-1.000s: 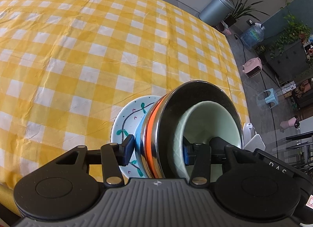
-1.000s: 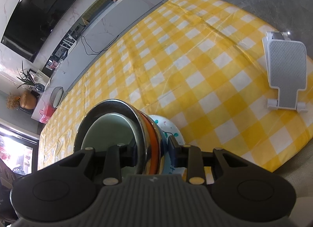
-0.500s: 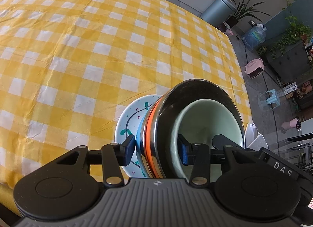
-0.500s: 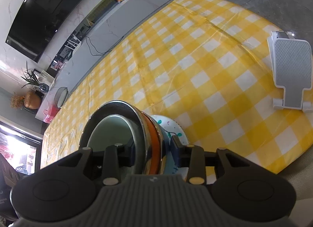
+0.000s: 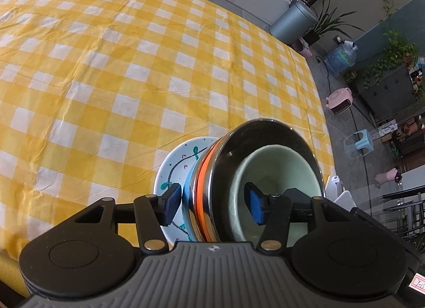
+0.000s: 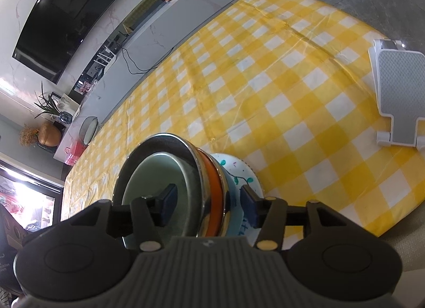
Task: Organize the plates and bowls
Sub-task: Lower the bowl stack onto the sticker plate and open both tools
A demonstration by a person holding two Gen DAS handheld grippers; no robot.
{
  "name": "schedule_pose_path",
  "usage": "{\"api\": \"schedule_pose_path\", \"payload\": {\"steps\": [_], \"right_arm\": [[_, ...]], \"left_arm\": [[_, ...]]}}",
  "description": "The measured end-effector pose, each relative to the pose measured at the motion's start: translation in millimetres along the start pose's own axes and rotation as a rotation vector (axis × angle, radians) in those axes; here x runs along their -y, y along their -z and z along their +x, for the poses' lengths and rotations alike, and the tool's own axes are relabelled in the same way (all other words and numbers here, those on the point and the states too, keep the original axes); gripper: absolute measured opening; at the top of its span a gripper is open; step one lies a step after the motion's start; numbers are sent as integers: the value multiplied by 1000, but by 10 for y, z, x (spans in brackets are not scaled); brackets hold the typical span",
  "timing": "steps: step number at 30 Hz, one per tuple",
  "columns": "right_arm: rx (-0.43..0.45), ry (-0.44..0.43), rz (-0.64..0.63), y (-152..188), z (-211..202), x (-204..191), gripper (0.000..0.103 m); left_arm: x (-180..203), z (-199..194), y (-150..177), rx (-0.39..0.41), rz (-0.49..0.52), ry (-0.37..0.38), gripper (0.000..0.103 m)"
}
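Observation:
A stack of dishes stands near the table's front edge: a white plate with teal leaf pattern (image 5: 175, 167) at the bottom, then a light blue dish, an orange dish (image 5: 203, 175), a steel bowl (image 5: 268, 132) and a pale green bowl (image 5: 279, 172) inside it. My left gripper (image 5: 212, 205) is open, its fingers straddling the stack's rim, apart from it. The stack also shows in the right wrist view (image 6: 164, 169). My right gripper (image 6: 208, 204) is open and straddles the opposite rim, pads off the dishes.
The yellow-and-white checked tablecloth (image 5: 119, 68) covers the table. A white and grey stand (image 6: 398, 95) lies on the table to the right. Beyond the table's far edge are a grey bin (image 5: 292, 23), plants and a low white cabinet.
Both grippers' jaws have opened wider, letting go of the stack's rim. The stack has stayed in place on the table.

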State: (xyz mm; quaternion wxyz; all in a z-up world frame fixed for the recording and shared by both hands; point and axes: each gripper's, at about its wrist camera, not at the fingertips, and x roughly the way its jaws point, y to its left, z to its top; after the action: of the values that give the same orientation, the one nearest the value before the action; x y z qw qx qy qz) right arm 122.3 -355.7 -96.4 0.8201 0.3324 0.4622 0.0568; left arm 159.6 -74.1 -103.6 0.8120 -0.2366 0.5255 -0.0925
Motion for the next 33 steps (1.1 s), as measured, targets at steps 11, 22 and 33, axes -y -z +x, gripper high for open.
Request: {"api": "schedule_pose_path", "payload": {"steps": [11,22,33], "right_arm": [[27,2,23,-2,-4,46,36],[37,5,15,-48,46,-13,34],[37,25,35,-37,12,40,37]], "left_arm": [[-13,-35,-9,9,11,-2,45],[-16,-53,-55,17,8,-9,45],[-42,-34,-51,-10,-1,20,45]]}}
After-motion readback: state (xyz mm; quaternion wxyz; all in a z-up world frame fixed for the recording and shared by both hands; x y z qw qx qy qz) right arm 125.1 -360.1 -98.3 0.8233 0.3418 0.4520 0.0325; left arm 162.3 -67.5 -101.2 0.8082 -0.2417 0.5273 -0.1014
